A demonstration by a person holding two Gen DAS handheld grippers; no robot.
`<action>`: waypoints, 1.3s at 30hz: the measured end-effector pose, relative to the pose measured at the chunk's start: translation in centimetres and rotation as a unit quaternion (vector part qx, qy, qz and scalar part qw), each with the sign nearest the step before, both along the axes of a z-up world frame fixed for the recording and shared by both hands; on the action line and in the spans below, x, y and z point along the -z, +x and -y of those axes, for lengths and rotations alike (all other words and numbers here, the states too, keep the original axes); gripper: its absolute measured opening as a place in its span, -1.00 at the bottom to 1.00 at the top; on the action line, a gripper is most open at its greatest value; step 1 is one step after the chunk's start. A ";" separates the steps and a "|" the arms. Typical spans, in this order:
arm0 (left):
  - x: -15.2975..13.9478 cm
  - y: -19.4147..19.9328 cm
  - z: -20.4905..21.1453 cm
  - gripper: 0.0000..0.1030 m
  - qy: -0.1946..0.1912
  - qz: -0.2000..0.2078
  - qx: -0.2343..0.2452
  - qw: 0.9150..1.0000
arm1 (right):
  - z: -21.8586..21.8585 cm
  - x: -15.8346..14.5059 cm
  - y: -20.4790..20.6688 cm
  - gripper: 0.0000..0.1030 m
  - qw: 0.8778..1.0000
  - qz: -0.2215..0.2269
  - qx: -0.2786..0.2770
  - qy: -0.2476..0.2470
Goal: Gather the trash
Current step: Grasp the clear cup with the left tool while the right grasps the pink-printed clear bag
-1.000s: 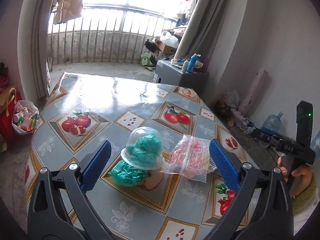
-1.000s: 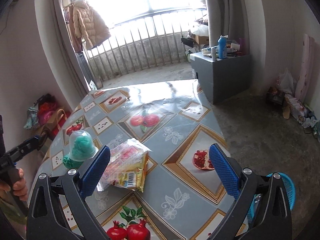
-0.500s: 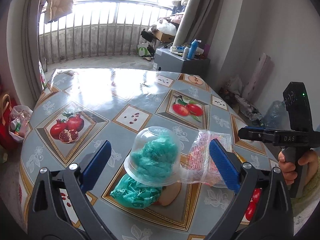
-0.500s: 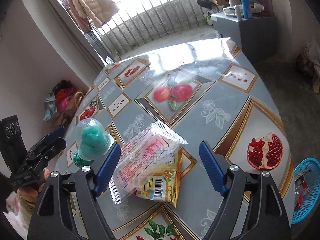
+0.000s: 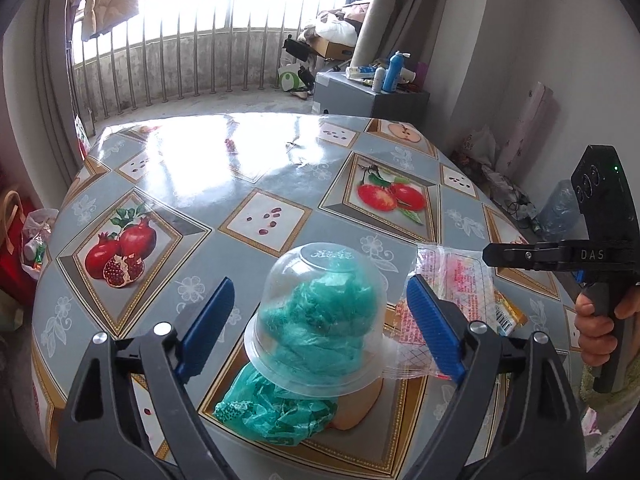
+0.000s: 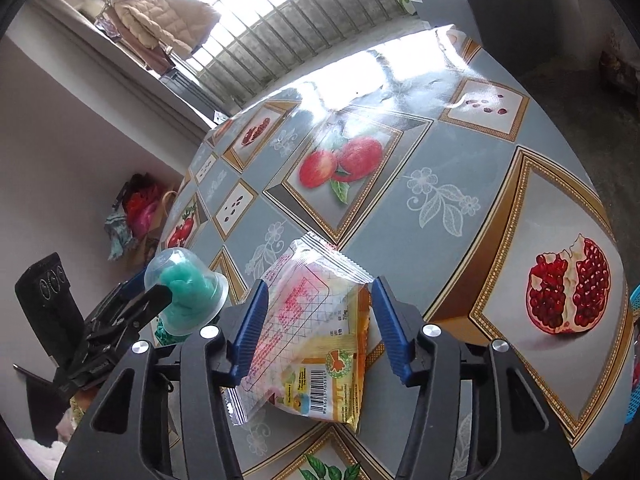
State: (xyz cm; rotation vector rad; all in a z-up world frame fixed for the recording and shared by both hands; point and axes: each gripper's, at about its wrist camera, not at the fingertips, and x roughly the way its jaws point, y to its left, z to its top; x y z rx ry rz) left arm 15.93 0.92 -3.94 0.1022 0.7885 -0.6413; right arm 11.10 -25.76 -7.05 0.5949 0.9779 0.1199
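Observation:
An upturned clear plastic cup sits over a crumpled teal plastic bag on the fruit-patterned table. My left gripper straddles the cup, its jaws closing, and both blue pads still stand apart from the cup's sides. A clear and yellow snack wrapper lies just right of the cup. My right gripper has the wrapper between its closing jaws; the pads are at its edges, with no clear squeeze showing. The cup and the left gripper show at the left of the right wrist view.
A blue basket stands on the floor past the table's right edge. A grey cabinet with bottles is behind the table. Bags lie on the floor at the left. A hand holds the right gripper's handle.
Both grippers have come down and closer to the table. The right jaws have narrowed a lot around the wrapper. The left jaws now frame the cup and have narrowed slightly.

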 end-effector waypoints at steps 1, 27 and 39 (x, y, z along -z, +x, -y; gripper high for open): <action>0.1 0.1 0.1 0.54 0.002 -0.002 -0.001 1.000 | 0.2 0.1 0.0 -0.09 1.000 0.000 0.003 0.007; -2.6 -0.8 -1.7 0.24 -0.050 0.013 -0.017 0.998 | 2.0 -1.2 -1.1 -0.74 0.997 0.035 0.026 0.063; -2.5 -0.9 -1.9 0.24 -0.050 0.005 -0.020 0.999 | 1.7 2.4 -0.2 -0.21 0.994 -0.029 0.026 0.098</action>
